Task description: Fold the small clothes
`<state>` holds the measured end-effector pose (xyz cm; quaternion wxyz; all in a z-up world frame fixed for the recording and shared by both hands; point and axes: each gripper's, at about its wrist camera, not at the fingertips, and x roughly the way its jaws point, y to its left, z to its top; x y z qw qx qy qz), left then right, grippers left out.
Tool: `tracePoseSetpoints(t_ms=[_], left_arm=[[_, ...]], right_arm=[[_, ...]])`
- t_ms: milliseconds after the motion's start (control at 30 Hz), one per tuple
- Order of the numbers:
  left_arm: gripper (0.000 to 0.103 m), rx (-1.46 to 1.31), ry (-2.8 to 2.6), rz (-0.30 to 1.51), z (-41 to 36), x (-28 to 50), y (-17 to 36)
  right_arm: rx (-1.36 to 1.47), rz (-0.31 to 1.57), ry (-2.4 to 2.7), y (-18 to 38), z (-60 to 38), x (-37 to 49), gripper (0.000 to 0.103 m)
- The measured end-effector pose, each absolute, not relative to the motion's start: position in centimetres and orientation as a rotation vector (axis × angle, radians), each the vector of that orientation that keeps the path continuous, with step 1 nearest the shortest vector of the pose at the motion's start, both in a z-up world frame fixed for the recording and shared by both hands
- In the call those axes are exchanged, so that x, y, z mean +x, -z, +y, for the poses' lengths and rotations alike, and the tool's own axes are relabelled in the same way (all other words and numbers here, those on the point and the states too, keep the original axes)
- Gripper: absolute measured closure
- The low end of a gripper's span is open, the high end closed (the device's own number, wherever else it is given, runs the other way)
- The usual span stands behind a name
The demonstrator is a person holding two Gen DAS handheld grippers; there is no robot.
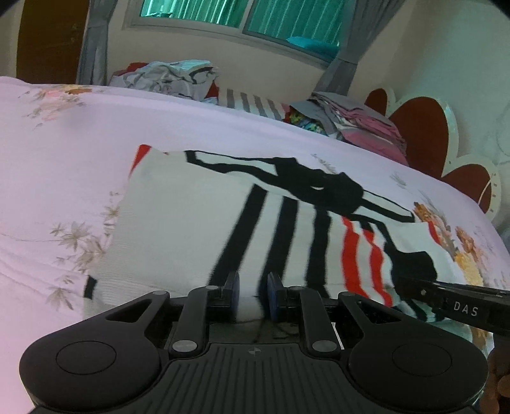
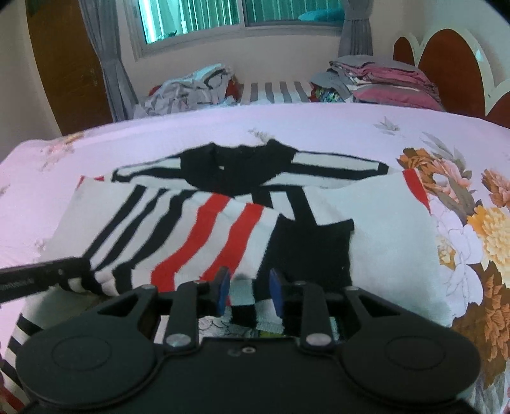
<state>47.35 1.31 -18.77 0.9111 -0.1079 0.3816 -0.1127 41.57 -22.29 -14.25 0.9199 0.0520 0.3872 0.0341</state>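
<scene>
Striped shirt [image 2: 197,223] lies collar away; both grippers' jaws nearly closed, pinching its near hem.

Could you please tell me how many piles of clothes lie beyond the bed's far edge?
2: a crumpled grey-white heap on the left under the window, and a folded pink-and-grey stack on the right beside the headboard. Others may be hidden behind the bed.

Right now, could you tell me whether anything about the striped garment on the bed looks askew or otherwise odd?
The striped garment lies mostly flat on the floral bedsheet, but the folded-over panel with red stripes sits at a slant, its edges not square with the layer beneath. No damage or spill shows.
</scene>
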Motion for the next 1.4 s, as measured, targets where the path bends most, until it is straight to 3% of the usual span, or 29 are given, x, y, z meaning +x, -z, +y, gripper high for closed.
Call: tracePoseSetpoints(t_ms=[800, 1133, 1400], left_arm=[[0.086, -0.086, 0.322, 0.835, -3.0, 41.9, 19.4], [0.086, 0.014, 0.252, 0.828, 2.1, 37.7, 20.0], [0.086, -0.039, 0.208, 0.844, 2.5, 34.6, 18.8]], right_arm=[[0.050, 0.860, -0.232, 15.2, -20.4, 36.7, 0.075], [-0.074, 0.888, -0.124, 17.0, -25.6, 32.4, 0.076], [0.019, 0.864, -0.178, 15.5, -26.7, 29.3, 0.072]])
